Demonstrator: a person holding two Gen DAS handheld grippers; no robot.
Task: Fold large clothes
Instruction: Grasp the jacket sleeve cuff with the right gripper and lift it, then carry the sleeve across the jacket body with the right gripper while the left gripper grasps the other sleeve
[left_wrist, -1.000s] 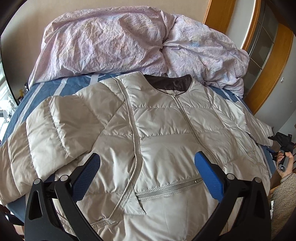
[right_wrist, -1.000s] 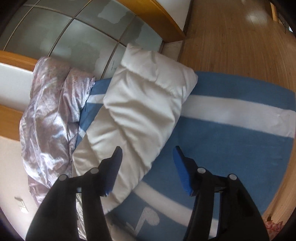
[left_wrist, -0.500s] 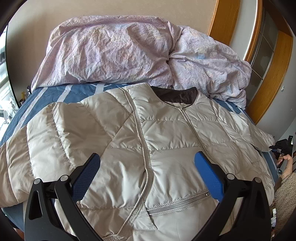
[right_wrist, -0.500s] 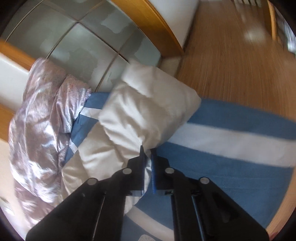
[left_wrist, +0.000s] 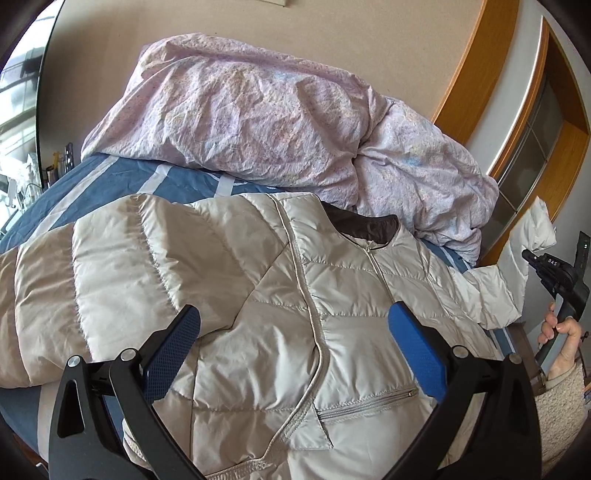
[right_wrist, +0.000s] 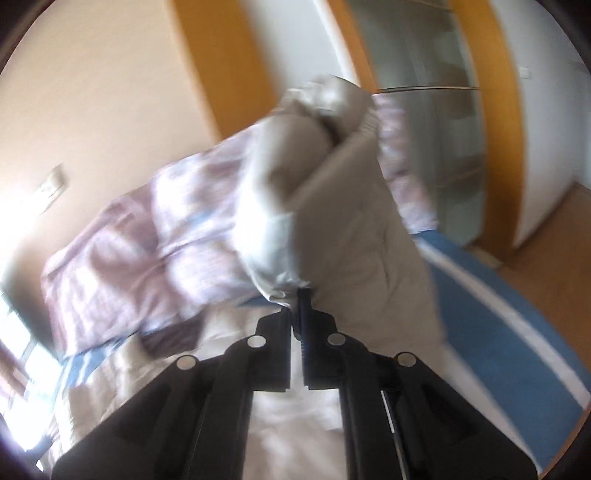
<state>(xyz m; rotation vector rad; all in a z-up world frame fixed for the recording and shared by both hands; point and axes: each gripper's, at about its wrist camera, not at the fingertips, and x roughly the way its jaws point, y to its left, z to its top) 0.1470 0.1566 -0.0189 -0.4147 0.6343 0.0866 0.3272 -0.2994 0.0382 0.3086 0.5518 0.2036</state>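
Observation:
A pale beige quilted jacket (left_wrist: 295, 314) lies front-up on the blue striped bed (left_wrist: 110, 181), its dark collar toward the crumpled duvet. One sleeve (left_wrist: 92, 266) lies folded across the chest on the left. My left gripper (left_wrist: 291, 350) hovers open above the jacket's lower front, touching nothing. At the right edge the other sleeve (left_wrist: 517, 258) is raised off the bed. My right gripper (right_wrist: 297, 306) is shut on that sleeve (right_wrist: 332, 229), which bunches up in front of the camera; this view is blurred. A hand (left_wrist: 565, 332) holds the right gripper's grip.
A crumpled lilac duvet (left_wrist: 277, 122) is piled at the head of the bed against a beige wall. Wooden frames with frosted glass panels (left_wrist: 532, 147) stand to the right. The wooden floor (right_wrist: 546, 240) shows beyond the bed's right side.
The right gripper shut on the sleeve's edge, then lifted it off the bed while rolling. The left gripper drifted over the jacket and stayed open.

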